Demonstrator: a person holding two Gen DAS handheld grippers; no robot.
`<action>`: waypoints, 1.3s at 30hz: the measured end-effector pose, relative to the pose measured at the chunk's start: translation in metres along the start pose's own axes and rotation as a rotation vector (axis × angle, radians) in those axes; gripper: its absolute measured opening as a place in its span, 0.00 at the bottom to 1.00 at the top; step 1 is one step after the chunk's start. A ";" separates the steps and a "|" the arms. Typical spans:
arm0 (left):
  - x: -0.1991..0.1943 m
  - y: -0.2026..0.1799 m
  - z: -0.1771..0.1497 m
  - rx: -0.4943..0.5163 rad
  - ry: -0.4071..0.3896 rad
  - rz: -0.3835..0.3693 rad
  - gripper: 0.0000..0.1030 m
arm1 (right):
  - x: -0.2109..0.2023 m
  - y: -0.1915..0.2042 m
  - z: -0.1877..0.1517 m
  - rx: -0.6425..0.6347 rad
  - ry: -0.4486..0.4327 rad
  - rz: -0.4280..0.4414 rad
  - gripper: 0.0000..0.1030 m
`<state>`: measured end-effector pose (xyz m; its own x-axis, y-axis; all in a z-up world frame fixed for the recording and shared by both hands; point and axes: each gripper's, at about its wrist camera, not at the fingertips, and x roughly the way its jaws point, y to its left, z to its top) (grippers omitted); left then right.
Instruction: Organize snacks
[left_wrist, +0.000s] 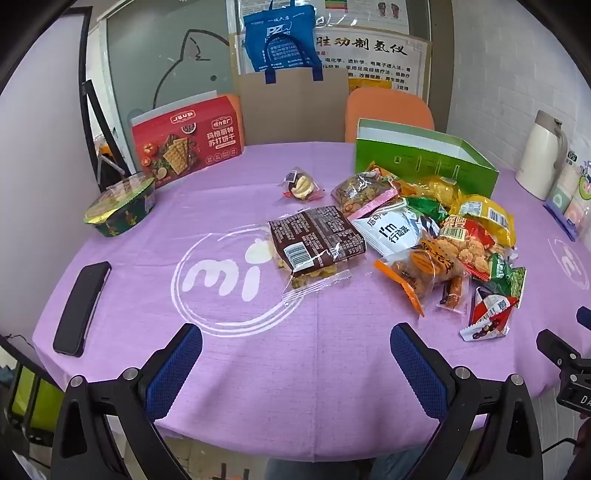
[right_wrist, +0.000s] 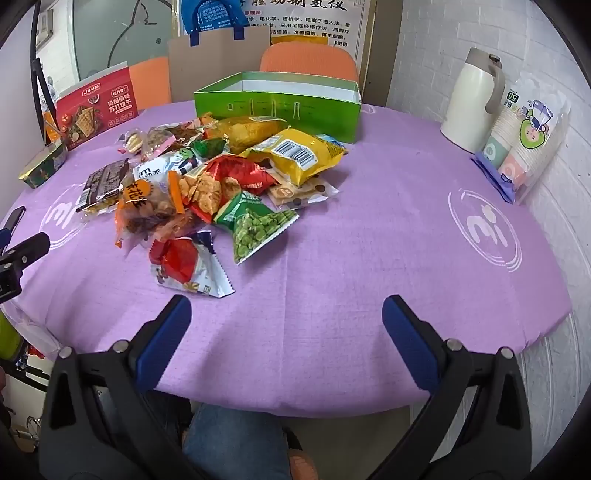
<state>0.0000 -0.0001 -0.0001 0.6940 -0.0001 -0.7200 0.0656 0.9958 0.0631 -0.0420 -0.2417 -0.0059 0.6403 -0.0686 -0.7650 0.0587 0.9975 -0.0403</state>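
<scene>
A heap of snack packets (left_wrist: 436, 236) lies on the purple tablecloth (left_wrist: 221, 369), also in the right wrist view (right_wrist: 221, 177). A brown packet (left_wrist: 317, 240) lies to its left, and a small banana-chip packet (left_wrist: 301, 184) lies behind. An open green box (left_wrist: 424, 158) stands behind the heap, also in the right wrist view (right_wrist: 277, 107). A green-pea packet (right_wrist: 255, 221) and a red-white packet (right_wrist: 188, 266) lie nearest. My left gripper (left_wrist: 295, 347) is open and empty near the front edge. My right gripper (right_wrist: 286, 321) is open and empty, right of the heap.
A red cracker box (left_wrist: 188, 144) and a noodle bowl (left_wrist: 122, 206) stand at the back left. A black phone (left_wrist: 81, 306) lies at the left. A cream thermos (right_wrist: 474, 99) and packed paper cups (right_wrist: 528, 144) stand at the right, by the wall. Orange chairs (left_wrist: 388, 110) stand behind.
</scene>
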 end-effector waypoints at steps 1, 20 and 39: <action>0.000 0.000 0.000 -0.010 0.000 -0.010 1.00 | 0.000 0.000 0.000 0.001 0.000 0.002 1.00; 0.003 0.000 -0.003 -0.017 0.013 -0.029 1.00 | 0.004 0.007 -0.003 -0.019 0.004 0.016 1.00; 0.001 0.000 -0.005 -0.024 0.016 -0.035 1.00 | 0.006 0.013 -0.004 -0.044 0.004 0.031 1.00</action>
<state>-0.0031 0.0000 -0.0047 0.6804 -0.0336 -0.7321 0.0718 0.9972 0.0210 -0.0407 -0.2288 -0.0138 0.6385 -0.0375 -0.7687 0.0054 0.9990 -0.0443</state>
